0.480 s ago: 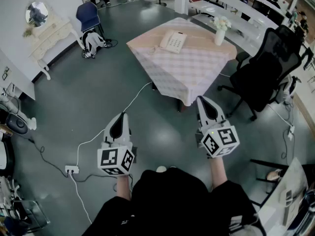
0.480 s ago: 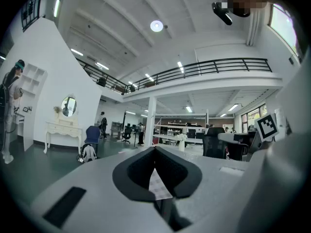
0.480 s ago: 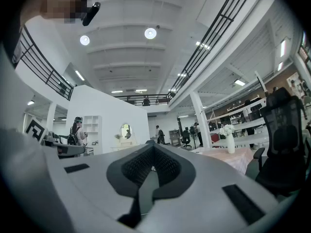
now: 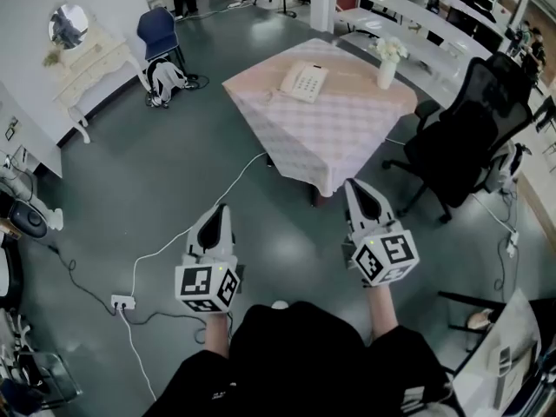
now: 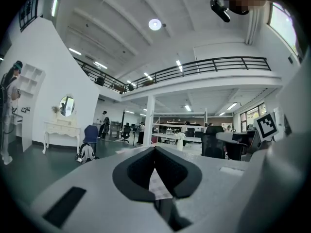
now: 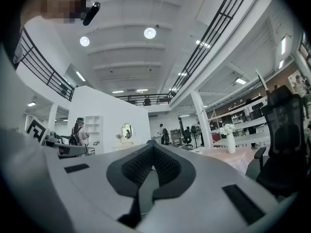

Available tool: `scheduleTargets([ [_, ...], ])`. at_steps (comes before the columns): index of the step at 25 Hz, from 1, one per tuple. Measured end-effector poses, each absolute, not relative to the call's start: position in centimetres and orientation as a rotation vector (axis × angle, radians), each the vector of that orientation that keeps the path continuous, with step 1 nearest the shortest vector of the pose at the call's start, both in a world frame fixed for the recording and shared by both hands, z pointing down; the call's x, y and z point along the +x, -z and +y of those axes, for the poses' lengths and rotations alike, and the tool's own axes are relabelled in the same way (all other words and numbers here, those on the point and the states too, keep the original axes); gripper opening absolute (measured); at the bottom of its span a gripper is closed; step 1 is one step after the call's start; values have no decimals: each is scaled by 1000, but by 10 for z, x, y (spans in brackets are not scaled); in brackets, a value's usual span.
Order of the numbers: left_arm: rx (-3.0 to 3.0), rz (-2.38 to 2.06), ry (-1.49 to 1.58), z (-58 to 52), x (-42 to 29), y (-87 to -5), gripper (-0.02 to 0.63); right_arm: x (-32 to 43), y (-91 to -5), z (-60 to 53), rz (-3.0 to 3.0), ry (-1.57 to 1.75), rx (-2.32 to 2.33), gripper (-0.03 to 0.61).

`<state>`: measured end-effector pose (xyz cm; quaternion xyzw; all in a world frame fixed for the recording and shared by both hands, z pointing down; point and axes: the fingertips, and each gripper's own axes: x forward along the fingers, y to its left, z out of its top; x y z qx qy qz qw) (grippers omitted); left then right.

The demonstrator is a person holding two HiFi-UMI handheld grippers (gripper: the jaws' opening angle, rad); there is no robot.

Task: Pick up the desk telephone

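Note:
A white desk telephone lies on a small table covered with a pale checked cloth, far ahead in the head view. My left gripper is held level over the grey floor, shut and empty, well short of the table. My right gripper is also level and shut with nothing in it, its tip close to the table's near corner. In the right gripper view the table edge with a white vase shows at the right. The phone is not visible in either gripper view.
A white vase with flowers stands on the table's far right. A black office chair sits right of the table. A white cable runs across the floor to a power strip. A blue chair and white dresser stand at far left.
Both grippers have shifted slightly forward with the person; the table and phone sit a little nearer in the head view. Jaws stay shut.

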<state>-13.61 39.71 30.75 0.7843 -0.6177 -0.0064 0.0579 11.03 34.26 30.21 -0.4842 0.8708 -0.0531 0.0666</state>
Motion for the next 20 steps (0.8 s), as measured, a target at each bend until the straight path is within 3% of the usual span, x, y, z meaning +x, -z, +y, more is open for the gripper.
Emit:
scheduleTargets([
  [20, 2312, -1870, -49, 373, -113, -330, -2, 113, -331, 308, 2640, 286, -1403, -8],
])
